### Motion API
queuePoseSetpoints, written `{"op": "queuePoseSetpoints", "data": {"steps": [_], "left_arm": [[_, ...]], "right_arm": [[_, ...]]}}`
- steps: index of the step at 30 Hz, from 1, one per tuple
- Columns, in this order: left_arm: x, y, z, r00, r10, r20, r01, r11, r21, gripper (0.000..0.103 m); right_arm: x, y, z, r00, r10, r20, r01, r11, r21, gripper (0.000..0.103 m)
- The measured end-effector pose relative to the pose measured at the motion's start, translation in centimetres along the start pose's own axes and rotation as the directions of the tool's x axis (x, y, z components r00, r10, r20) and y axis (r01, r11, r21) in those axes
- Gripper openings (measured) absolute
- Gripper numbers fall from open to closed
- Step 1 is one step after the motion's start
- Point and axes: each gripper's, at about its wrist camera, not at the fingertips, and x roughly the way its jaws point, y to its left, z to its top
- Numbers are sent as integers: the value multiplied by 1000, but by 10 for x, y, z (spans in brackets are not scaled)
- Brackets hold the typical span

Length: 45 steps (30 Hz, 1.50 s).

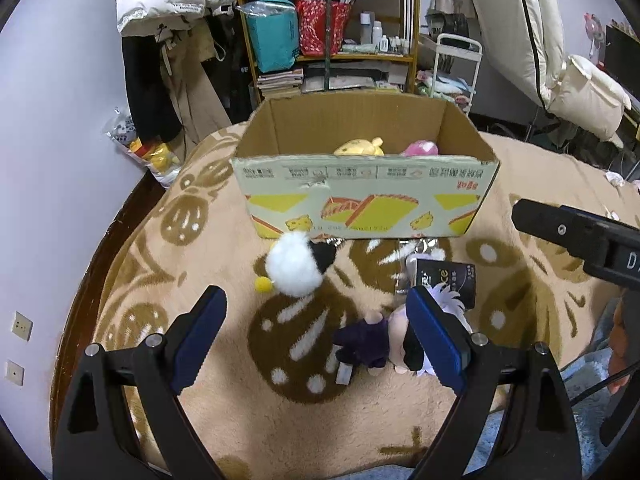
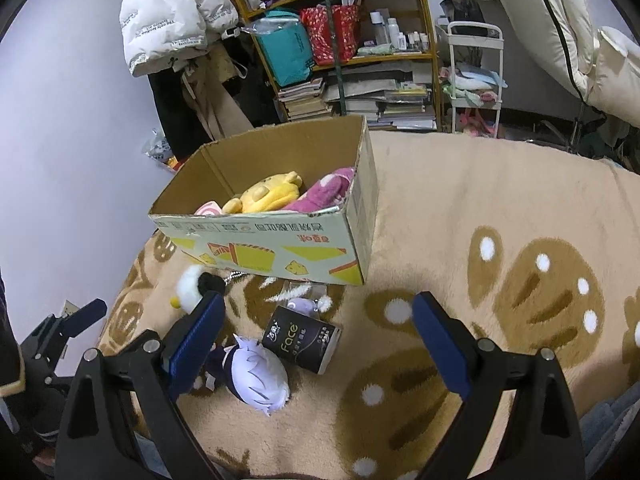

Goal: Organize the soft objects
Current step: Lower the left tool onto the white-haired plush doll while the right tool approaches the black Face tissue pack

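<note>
Plush doll [image 2: 256,376] lies touching black pack [image 2: 302,340] lettered "Face".

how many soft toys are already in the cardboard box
3 show: a yellow plush in the middle, a pink plush at its right, a pink-and-white one at its left. The box wall may hide more.

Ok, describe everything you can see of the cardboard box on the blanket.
The cardboard box is open-topped brown corrugated card. Its front face is pale, printed upside down with yellow cheese shapes and red characters, with a small tear near the upper edge. It stands upright on the tan patterned blanket. Inside lie a yellow plush, a pink spotted plush and a pink-and-white swirled item. A white-and-black fluffy toy lies at its front base; whether they touch is unclear.
</note>
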Motion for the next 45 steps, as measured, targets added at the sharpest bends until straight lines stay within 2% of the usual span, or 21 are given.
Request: {"op": "queuePoseSetpoints", "data": {"steps": [11,19,26,45], "left_arm": [[10,-36,-14,997,-77,0,77,994,79,90],[30,-43,-17,992,-109,-67,113,991,65,90],[46,-45,-19,977,-169,-129,176,983,43,90],[70,-55,-23,974,-153,-167,163,985,48,90]], "right_arm": [[22,-2,-5,997,5,-83,-3,1000,22,99],[40,-10,-8,989,9,-148,1,998,63,99],[53,-14,-9,980,39,-197,-19,995,100,99],[81,-13,-11,965,24,-263,5,994,106,99]]}}
